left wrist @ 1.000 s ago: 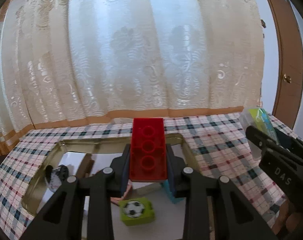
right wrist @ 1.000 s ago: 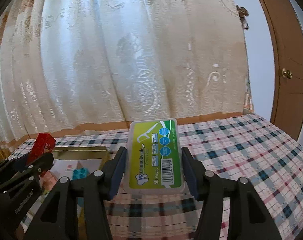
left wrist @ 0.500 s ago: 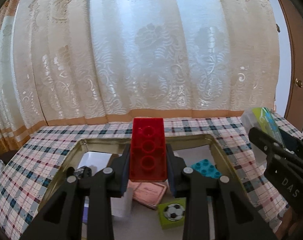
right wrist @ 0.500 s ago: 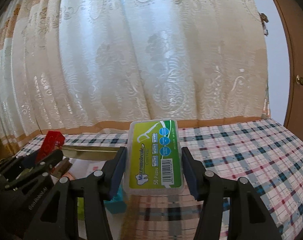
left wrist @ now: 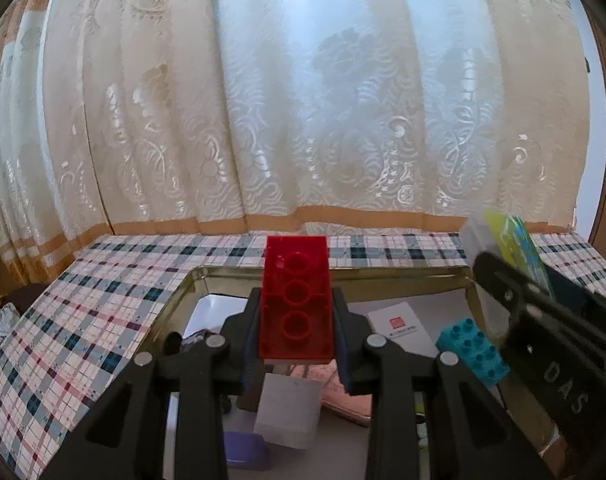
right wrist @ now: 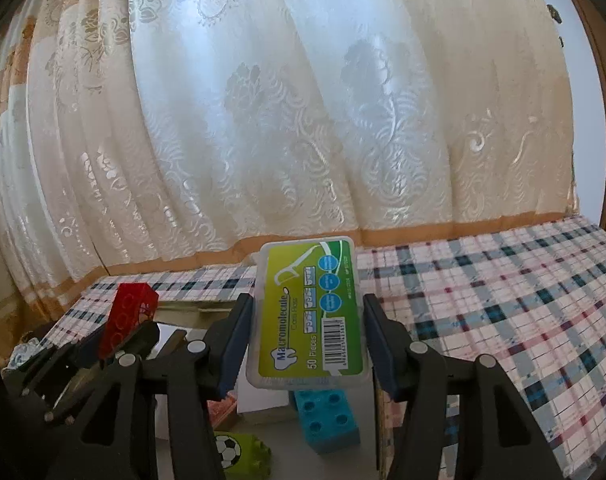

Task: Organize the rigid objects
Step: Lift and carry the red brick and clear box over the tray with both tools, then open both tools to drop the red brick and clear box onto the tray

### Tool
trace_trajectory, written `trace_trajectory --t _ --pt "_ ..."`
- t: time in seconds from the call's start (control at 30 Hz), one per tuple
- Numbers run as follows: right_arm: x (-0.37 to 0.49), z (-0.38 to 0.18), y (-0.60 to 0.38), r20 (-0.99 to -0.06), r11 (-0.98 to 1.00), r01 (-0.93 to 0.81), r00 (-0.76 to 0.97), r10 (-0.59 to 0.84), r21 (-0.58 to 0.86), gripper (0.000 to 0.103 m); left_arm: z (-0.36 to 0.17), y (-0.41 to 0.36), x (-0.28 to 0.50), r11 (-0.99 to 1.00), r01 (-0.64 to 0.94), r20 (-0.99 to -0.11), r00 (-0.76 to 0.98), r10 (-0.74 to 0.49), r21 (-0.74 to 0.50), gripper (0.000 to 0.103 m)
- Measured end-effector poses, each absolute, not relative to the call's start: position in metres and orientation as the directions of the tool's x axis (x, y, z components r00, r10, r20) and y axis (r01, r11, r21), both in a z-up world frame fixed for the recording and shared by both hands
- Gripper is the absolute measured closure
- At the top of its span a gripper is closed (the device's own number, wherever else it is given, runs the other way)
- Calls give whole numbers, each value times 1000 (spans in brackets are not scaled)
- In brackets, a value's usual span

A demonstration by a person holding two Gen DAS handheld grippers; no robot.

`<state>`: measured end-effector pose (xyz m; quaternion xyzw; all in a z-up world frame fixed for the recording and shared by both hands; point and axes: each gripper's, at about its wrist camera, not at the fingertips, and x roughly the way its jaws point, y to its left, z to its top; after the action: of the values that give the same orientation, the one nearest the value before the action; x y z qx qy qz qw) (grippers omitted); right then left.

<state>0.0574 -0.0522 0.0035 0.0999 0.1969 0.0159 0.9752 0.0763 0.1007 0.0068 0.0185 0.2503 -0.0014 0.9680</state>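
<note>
The left gripper point(left wrist: 296, 322) is closed on a red building brick point(left wrist: 295, 300), which it holds by its two long sides, with the round hollows of the brick facing the camera. The brick is lifted above a shallow metal tray point(left wrist: 403, 273). In the tray lie a teal brick point(left wrist: 473, 352) near the right wall, a white card with a small red mark point(left wrist: 399, 326) toward the far wall, a grey block point(left wrist: 289, 410) just under the gripper, a pink flat thing point(left wrist: 345, 394) beside it, and a purple thing point(left wrist: 245, 450) at the near side.

The right gripper point(right wrist: 306, 330) is closed on a clear flosser box with a green label point(right wrist: 309, 318); both pads press its long sides. This box hangs above the right part of the tray, over the teal brick point(right wrist: 327, 418). A green block with a football picture point(right wrist: 241, 454) lies in the tray to the left of the teal brick.

The tray stands on a checked tablecloth point(right wrist: 503, 304), close to its far edge, and a lace curtain point(left wrist: 303, 100) hangs behind that edge. In the right wrist view the left gripper point(right wrist: 119, 334) with the red brick point(right wrist: 127, 318) is at the left side.
</note>
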Motion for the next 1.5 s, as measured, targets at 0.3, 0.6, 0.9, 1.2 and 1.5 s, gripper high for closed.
trace_trajectory --t 0.3,0.6,0.9,1.2,1.5 --pt "56 -1 -47 -378 992 -7 924 54 125 46 4 110 81 998 -30 -493 869 50 48 73" --pt "61 -5 -46 -395 995 12 918 27 96 46 0 117 88 993 -78 -518 849 110 83 73" --pt "65 -5 -39 -408 997 -1 913 32 77 46 -3 118 91 993 -77 -535 837 114 91 73" --pt "66 -8 -36 -441 997 -14 896 44 72 46 -9 119 96 990 -87 -565 814 134 111 73" --pt "68 -10 -32 -472 999 -9 881 32 51 46 -13 118 98 988 -86 -581 801 143 126 73"
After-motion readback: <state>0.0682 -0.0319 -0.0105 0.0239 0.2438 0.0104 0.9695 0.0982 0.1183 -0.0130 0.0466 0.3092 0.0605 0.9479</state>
